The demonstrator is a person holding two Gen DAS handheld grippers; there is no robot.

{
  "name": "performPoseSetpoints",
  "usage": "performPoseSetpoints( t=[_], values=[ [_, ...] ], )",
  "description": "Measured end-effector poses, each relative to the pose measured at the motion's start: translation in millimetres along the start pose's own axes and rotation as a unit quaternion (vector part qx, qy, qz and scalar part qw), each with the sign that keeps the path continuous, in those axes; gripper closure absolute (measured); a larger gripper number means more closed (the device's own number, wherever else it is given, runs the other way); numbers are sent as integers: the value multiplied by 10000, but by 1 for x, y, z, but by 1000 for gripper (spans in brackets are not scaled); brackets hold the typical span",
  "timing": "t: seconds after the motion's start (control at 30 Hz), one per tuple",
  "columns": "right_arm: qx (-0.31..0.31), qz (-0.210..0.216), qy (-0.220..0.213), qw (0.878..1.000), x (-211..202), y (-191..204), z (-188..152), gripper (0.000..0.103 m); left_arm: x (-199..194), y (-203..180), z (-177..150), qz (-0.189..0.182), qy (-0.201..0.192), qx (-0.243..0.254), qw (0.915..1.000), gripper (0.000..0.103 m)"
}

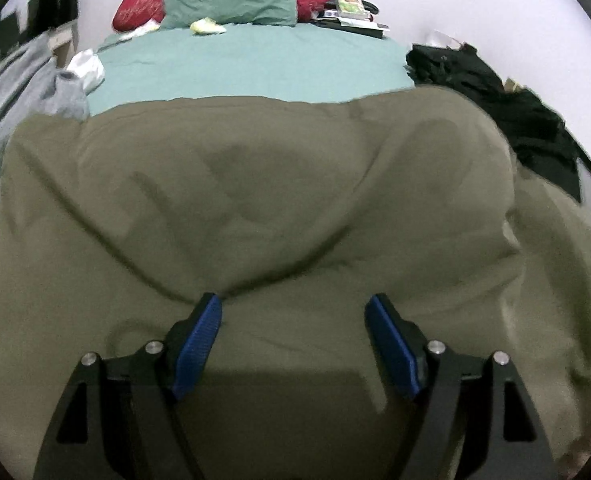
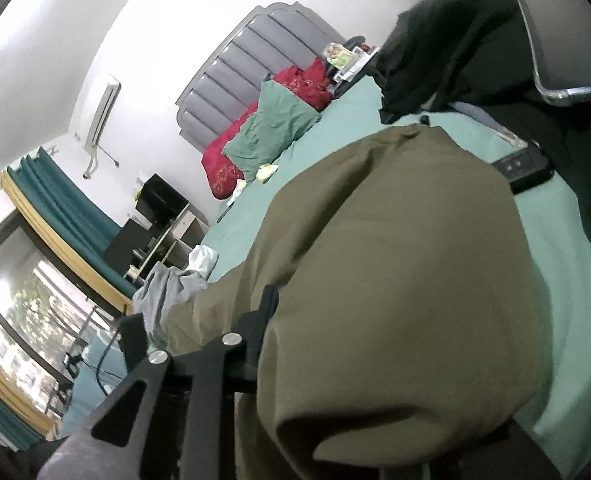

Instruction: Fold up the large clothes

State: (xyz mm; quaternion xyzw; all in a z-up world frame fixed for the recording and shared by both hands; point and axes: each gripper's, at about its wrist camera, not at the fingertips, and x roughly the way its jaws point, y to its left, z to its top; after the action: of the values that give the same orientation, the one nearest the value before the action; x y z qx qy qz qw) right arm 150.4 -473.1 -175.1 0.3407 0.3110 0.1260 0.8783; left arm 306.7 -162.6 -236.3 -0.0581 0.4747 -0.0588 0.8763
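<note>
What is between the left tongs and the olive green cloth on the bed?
Nothing visible. The left tongs hang open directly over the olive green cloth, with only bare fabric between the blue pads. The grey garment and black clothes lie aside.

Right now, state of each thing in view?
Olive garment: spread on the bed, wrinkled, one side lifted.
Left hand-held gripper: open, over the garment, nothing between its pads.
Right hand-held gripper: draped in garment cloth, seemingly gripping it.
Grey garment: crumpled.
Black clothes: heaped, unfolded.
</note>
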Motion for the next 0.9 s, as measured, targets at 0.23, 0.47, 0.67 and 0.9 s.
performPoseSetpoints(
  t=[0.23,0.47,0.67,0.9],
  values=[
    [-876,-308,-6,9957,-2,57,-3,84,-12,9,-8,-205,285,311,9989,26],
    [-1652,-468,118,9851,12,139,-12,86,-69,67,-13,-631,-132,4,9979,26],
    [-2273,-396,193,9728,27,212,-20,87,-100,137,-24,-528,-344,7,9980,26],
    [-3082,-245,659,9487,83,302,-55,87,-119,233,-37,-283,-636,-621,9956,26]
  ],
)
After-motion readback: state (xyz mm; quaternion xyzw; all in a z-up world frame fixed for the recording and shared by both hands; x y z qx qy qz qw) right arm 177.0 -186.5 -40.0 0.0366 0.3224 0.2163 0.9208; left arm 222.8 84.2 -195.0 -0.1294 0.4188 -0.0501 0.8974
